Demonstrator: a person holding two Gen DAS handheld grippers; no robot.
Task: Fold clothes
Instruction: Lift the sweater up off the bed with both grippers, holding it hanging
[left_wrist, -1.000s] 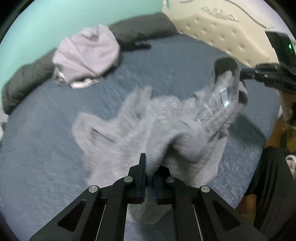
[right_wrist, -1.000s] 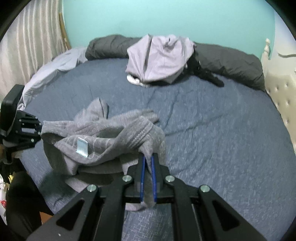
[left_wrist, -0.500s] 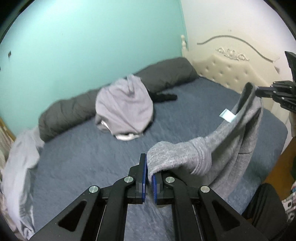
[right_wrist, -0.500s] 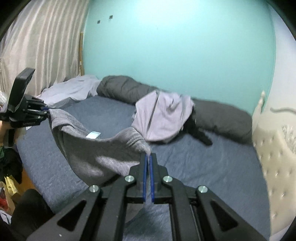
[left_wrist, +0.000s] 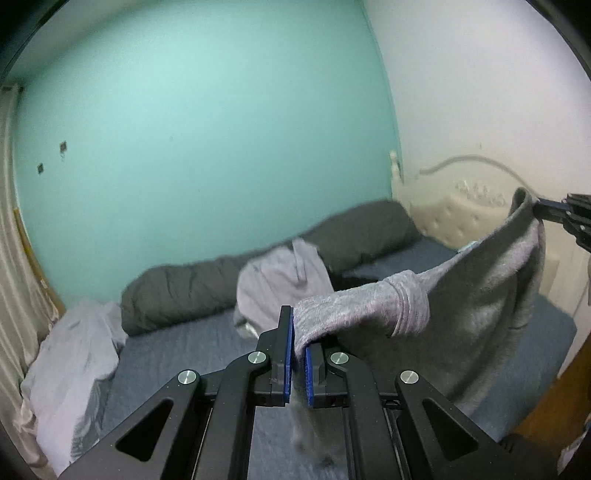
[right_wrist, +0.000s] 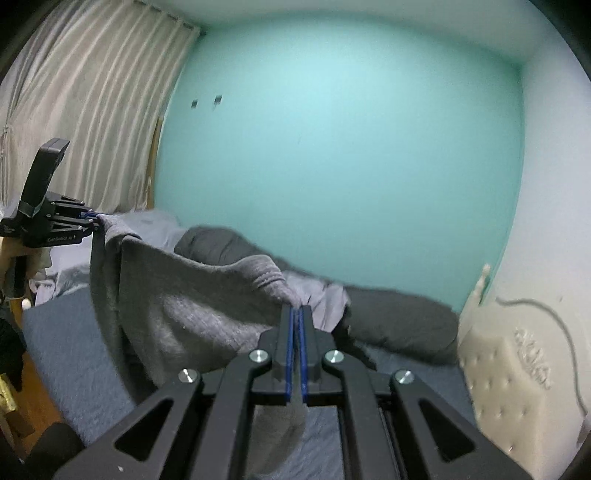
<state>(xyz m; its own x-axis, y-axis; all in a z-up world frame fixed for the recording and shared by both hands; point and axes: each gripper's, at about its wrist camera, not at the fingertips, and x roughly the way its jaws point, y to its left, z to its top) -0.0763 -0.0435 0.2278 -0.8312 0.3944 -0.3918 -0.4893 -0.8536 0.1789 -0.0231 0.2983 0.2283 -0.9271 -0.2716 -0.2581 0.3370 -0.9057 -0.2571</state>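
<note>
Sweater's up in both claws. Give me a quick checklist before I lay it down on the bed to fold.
1. Left claw shut on the grey sweater: ok.
2. Right claw shut on its other end: ok.
3. Sweater lifted off the blue bed: lower hem hidden, cannot tell.
4. Sweater spread flat between claws: not ok, it sags and a sleeve bunches.
5. Laying area free: bedding and the lavender garment lie toward the far wall; near part hidden, cannot tell.
</note>
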